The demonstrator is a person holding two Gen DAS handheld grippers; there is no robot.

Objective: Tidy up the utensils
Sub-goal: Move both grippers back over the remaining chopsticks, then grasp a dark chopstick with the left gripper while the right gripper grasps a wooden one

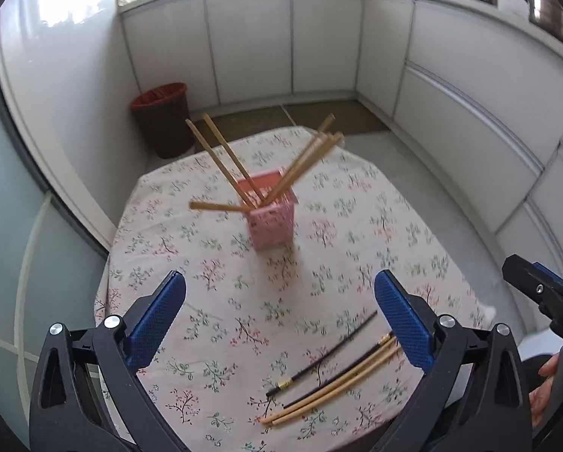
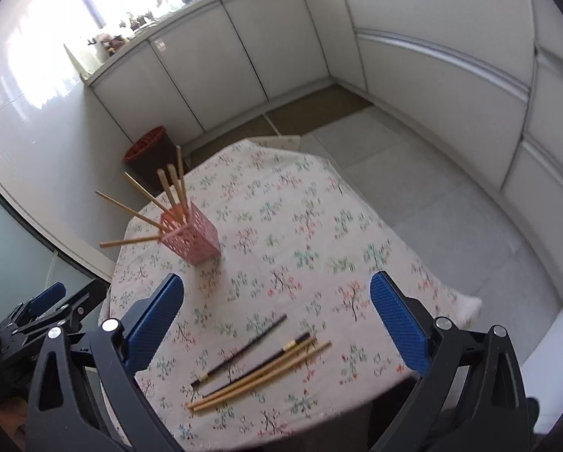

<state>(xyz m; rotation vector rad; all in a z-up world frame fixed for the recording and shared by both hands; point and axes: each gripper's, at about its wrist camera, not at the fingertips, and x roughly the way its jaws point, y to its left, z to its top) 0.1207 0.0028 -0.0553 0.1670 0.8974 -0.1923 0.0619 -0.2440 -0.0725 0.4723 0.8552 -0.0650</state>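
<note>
A pink perforated utensil holder (image 1: 271,218) stands upright on the floral tablecloth, with several wooden chopsticks (image 1: 228,158) fanning out of it; it also shows in the right wrist view (image 2: 193,234). Near the table's front edge lie two black chopsticks (image 2: 240,350) and two pale wooden chopsticks (image 2: 259,374), side by side; they also show in the left wrist view (image 1: 334,376). My left gripper (image 1: 279,312) is open and empty, above the table short of the holder. My right gripper (image 2: 276,316) is open and empty, above the loose chopsticks.
The small table (image 2: 311,203) carries a floral cloth and drops off on all sides. A dark bin with a red rim (image 1: 162,118) stands on the floor behind it. White cabinets (image 1: 319,37) line the back and right. The other gripper shows at the left edge (image 2: 44,312).
</note>
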